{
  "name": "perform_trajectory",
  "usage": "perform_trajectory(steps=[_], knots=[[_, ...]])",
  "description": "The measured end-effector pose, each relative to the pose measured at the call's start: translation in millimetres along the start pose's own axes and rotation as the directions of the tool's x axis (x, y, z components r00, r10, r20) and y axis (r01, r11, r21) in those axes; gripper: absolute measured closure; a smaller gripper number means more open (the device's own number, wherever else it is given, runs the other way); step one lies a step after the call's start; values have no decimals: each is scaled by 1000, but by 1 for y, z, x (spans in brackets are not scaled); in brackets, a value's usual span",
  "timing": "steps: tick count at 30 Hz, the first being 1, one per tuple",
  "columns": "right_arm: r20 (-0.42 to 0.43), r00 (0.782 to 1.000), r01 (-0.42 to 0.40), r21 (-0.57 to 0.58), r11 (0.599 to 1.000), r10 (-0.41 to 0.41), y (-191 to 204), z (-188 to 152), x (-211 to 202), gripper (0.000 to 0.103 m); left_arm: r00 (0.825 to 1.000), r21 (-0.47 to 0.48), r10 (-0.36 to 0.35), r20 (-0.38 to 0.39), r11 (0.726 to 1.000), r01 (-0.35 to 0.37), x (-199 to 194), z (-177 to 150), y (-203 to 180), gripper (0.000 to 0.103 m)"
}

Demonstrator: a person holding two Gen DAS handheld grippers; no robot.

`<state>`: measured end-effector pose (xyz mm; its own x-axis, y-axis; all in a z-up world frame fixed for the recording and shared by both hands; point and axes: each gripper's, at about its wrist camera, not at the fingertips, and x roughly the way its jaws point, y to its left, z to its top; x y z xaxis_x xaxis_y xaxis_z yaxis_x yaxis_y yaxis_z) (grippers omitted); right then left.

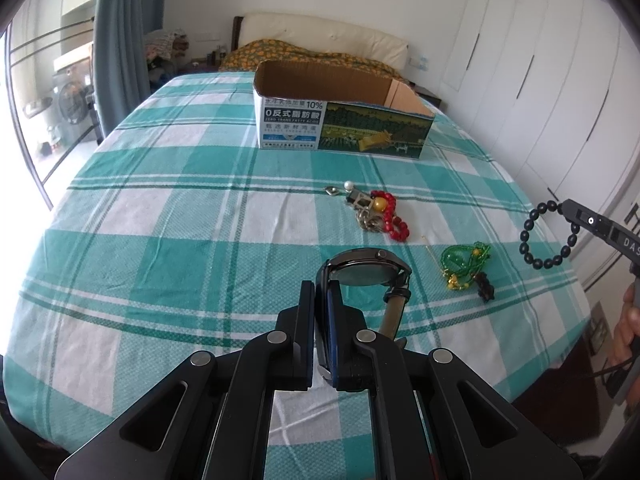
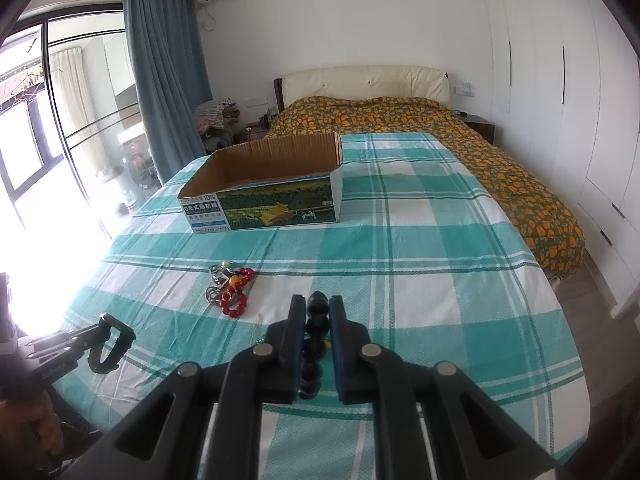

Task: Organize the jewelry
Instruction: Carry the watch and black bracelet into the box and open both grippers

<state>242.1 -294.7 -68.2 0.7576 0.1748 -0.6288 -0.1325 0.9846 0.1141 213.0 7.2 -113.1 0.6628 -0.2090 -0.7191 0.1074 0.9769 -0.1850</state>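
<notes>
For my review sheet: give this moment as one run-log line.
left gripper: shut on watch | right gripper: shut on black bead bracelet | red beads, green beads: on bed | box: open

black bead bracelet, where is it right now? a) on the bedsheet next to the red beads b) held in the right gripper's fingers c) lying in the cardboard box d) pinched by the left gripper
b: the black bead bracelet hangs from the right gripper, clear of the bedsheet.

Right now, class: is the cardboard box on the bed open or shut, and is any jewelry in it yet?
Open: the cardboard box has no lid, and its brown inside shows. The visible floor looks bare; the near part is hidden.
</notes>
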Motion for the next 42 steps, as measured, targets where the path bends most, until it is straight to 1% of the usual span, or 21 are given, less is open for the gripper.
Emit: perform_trajectory(steps=[6,11,25,28,33,37,42], knots=[[14,1000,-7,-4,1000,7,4,4,-10,91,1000,1,-16,9,1000,16,-9,7,0,99],[26,999,-23,-14,1000,24,11,11,-14,91,999,5,-27,29,1000,27,-17,20,1,99],[46,995,-86,-74,994,89,39,48,-4,91,996,17,-35,87,999,33,-18,71,6,99],[47,994,-92,-102,991,97,46,59,1,91,996,23,-43,83,999,41,-11,84,9,99],[56,989,-128,-120,985,135,56,83,15,91,996,32,-48,77,998,46,3,111,13,99],[63,983,-162,-136,977,171,63,107,32,91,995,34,-63,84,998,60,14,139,15,99],[67,976,-193,-165,967,206,69,146,58,91,993,30,-76,90,997,73,34,181,18,99]])
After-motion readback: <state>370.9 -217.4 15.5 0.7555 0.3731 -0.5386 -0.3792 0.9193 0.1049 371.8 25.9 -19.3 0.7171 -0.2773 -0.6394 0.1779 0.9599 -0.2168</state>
